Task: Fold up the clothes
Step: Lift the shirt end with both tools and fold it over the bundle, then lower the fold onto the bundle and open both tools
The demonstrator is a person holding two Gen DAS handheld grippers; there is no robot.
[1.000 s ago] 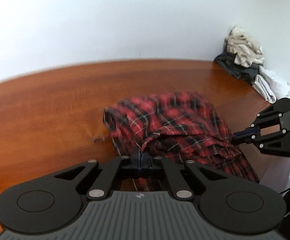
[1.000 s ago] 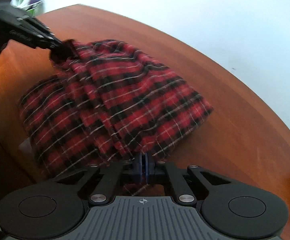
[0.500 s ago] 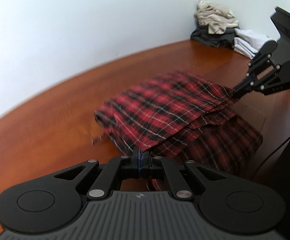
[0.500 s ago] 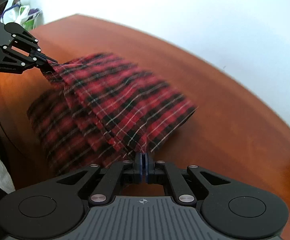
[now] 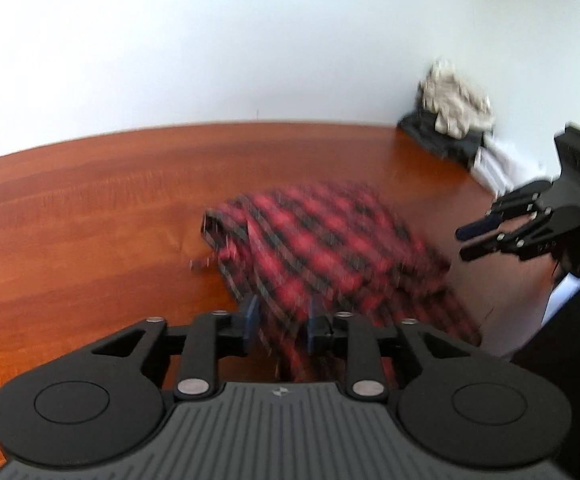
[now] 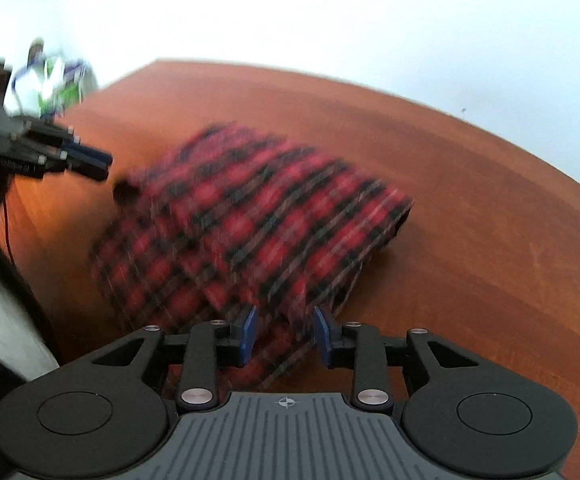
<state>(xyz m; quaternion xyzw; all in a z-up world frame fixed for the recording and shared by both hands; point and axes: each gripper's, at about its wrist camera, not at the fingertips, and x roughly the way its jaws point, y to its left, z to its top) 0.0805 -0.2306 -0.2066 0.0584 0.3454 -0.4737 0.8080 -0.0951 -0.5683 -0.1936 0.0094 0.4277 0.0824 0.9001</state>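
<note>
Left wrist view: the left gripper point(image 5: 279, 326) is being opened, its jaws now standing apart where a half second ago they were pinched together on the hem of the plaid garment point(image 5: 330, 248); blurred cloth is still lying between the blue pads point(image 5: 250, 318) but is not being pressed. The garment is lying folded on the wooden table point(image 5: 90, 208), near its front edge, with one flap hanging over. A pile of other clothes point(image 5: 454, 128) is sitting at the far corner, well apart. The right gripper point(image 5: 470, 240) is seen off to the side, clear of the cloth. Right wrist view: the right gripper point(image 6: 286, 334) is likewise being opened, released from the edge it was clamping earlier; fabric is passing between the pads untouched. The garment point(image 6: 258, 224) is settling in a doubled stack. Judged from this, a fold is just being completed and let go; smoothing or another fold is probably being called for.
</note>
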